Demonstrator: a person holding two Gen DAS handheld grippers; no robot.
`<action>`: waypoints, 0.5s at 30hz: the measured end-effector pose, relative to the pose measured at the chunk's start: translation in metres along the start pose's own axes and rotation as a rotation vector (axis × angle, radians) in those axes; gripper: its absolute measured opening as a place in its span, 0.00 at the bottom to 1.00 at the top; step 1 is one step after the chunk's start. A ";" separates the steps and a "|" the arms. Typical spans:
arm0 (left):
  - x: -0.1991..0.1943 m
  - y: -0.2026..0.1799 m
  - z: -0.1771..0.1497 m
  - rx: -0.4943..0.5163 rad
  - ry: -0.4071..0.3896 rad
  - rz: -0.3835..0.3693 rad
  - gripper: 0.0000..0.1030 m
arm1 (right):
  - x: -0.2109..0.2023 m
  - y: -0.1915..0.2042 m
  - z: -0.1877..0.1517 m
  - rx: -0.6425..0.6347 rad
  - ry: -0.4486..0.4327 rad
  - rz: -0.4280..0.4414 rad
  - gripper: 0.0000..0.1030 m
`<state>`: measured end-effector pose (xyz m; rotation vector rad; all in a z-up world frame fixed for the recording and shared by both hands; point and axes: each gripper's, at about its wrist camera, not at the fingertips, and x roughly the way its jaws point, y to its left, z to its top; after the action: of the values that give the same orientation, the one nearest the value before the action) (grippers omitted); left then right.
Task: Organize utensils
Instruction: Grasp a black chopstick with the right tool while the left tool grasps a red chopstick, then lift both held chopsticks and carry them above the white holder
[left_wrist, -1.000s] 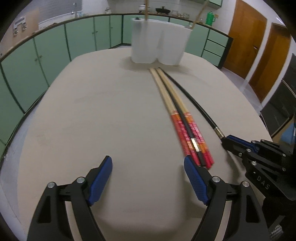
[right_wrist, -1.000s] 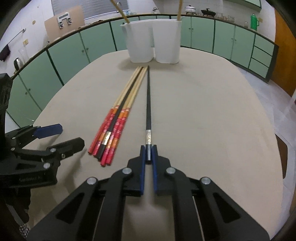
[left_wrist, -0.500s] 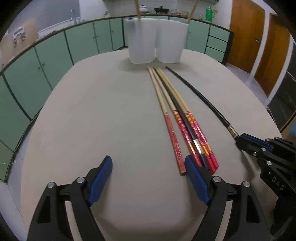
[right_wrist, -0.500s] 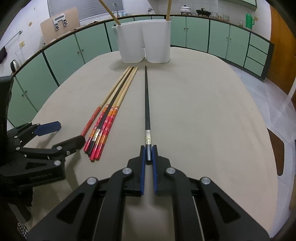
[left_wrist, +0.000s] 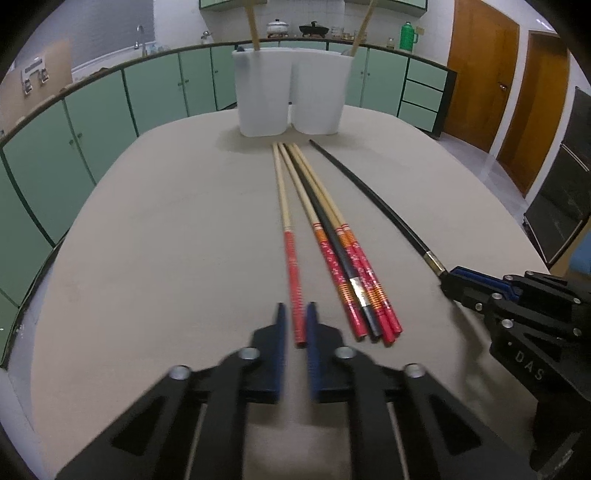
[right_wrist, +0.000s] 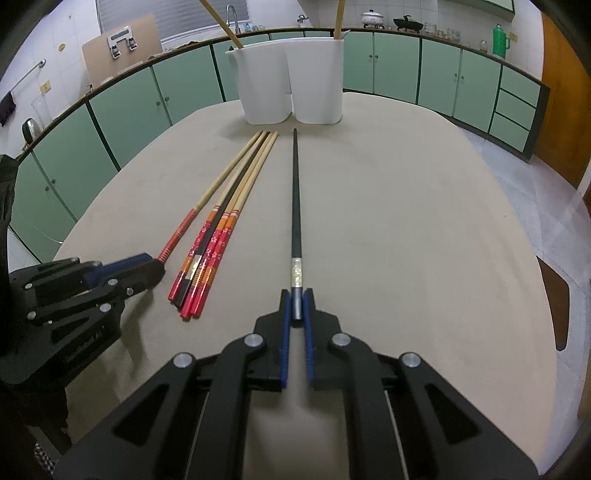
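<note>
Red-handled chopstick (left_wrist: 291, 258) pinched by left hand-held gripper (left_wrist: 296, 325), black chopstick (right_wrist: 295, 206) by right hand-held gripper (right_wrist: 296, 306) (table (right_wrist: 424, 221) bare rightward)

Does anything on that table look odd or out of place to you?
One black chopstick lies mixed into the bundle of red-handled wooden chopsticks, while its lookalike black chopstick lies apart. Nothing looks spilled or broken. The two joined white holders stand upright.

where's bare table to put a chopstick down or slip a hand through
Bare table runs wide between the black chopstick and the right edge, and between the lone red chopstick and the left edge. It is crowded in the middle: the bundle lies close beside both, ending just short of the white holders.
</note>
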<state>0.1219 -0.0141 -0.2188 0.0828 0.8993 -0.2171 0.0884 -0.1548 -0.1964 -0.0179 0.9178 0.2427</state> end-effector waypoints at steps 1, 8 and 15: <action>0.000 -0.001 0.000 -0.001 -0.002 0.003 0.06 | 0.000 0.000 0.000 -0.001 0.000 0.000 0.06; -0.013 0.004 0.006 -0.015 -0.032 0.000 0.06 | -0.016 -0.001 0.005 0.007 -0.024 0.023 0.06; -0.049 0.013 0.025 -0.019 -0.121 0.007 0.06 | -0.048 -0.005 0.024 0.009 -0.094 0.033 0.06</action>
<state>0.1140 0.0016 -0.1651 0.0550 0.7806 -0.2046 0.0802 -0.1668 -0.1443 0.0166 0.8262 0.2686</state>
